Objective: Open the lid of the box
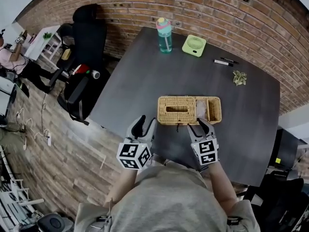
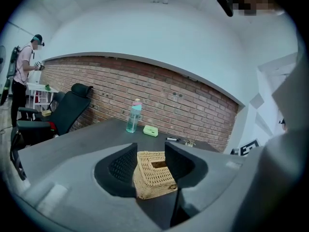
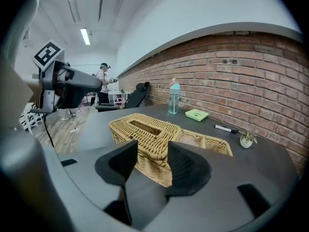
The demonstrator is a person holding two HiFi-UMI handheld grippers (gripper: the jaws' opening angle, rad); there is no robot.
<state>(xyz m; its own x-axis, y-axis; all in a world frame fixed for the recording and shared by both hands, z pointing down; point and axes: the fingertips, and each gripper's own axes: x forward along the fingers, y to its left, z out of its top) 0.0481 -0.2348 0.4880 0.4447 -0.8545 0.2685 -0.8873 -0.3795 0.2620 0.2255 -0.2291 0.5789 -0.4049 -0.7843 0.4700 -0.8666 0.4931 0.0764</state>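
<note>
1. Brick wall [image 1: 193, 4] along the far side, with a dark grey table [image 1: 145, 66] in front of it and plank floor [image 1: 58, 153] to the left.
2. Close to the table's near edge, about midway across: a wicker box [image 1: 218, 111], long side running left to right.
3. Over the box's left portion: a raised wicker lid [image 1: 176, 109] with a slot in its top. Right portion lower and uncovered, with the inside showing.
4. Just off the box's near-left corner: the left gripper [image 1: 146, 122], held over the table's near edge. Jaws wide apart, nothing between the pads, no contact with the wicker. Seen through its own camera, the box is framed in the gap but lies farther off.
5. At the box's near side, about where the lid ends and the uncovered part begins: the right gripper [image 1: 201, 123]. Jaws wide as well, tips up against the near wall. Through its own camera, the lid's near corner stands in the gap, with no pinch on it to be seen.
6. Along the table's far side, left to right: a teal bottle [image 1: 164, 35] with a pink cap, upright; a flat green fan [image 1: 194, 45]; two markers [image 1: 224, 62]; a small plant [image 1: 239, 78]. All well apart from the box.
7. Left of the table: a black office chair [image 1: 87, 37]. Farther left: a person [image 1: 10, 57] in a pink top beside white furniture.
</note>
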